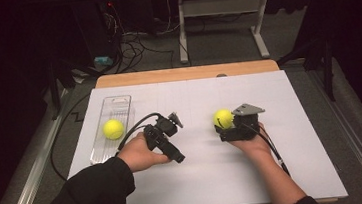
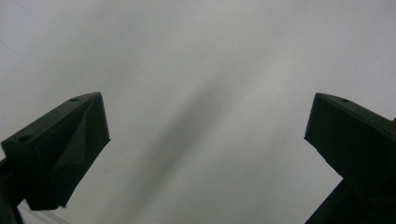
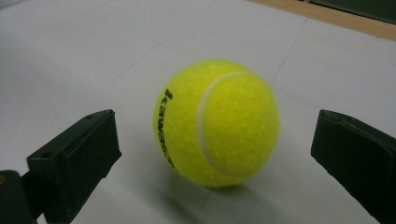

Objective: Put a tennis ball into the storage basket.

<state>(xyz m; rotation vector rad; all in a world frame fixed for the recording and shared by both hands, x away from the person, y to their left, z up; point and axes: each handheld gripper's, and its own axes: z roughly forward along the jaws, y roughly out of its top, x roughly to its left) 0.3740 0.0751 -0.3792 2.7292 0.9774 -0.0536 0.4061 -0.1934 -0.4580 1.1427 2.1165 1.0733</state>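
Two yellow tennis balls are in sight. One ball [image 1: 113,129] lies in a clear plastic tray [image 1: 119,104] at the left of the white board. The other ball [image 1: 223,118] [image 3: 217,123] rests on the board right of centre. My right gripper [image 1: 225,128] [image 3: 212,135] is open, with its jaws on either side of this ball and apart from it. My left gripper [image 1: 176,156] [image 2: 205,116] is held near the board's middle, tilted down at the bare white surface. It is open with nothing between its jaws.
The white board [image 1: 206,175] covers a wooden table [image 1: 186,73]. Cables [image 1: 67,138] trail off the left edge. A table frame [image 1: 220,8] and wiring stand on the floor behind. Bare board lies in front of and to the right of the hands.
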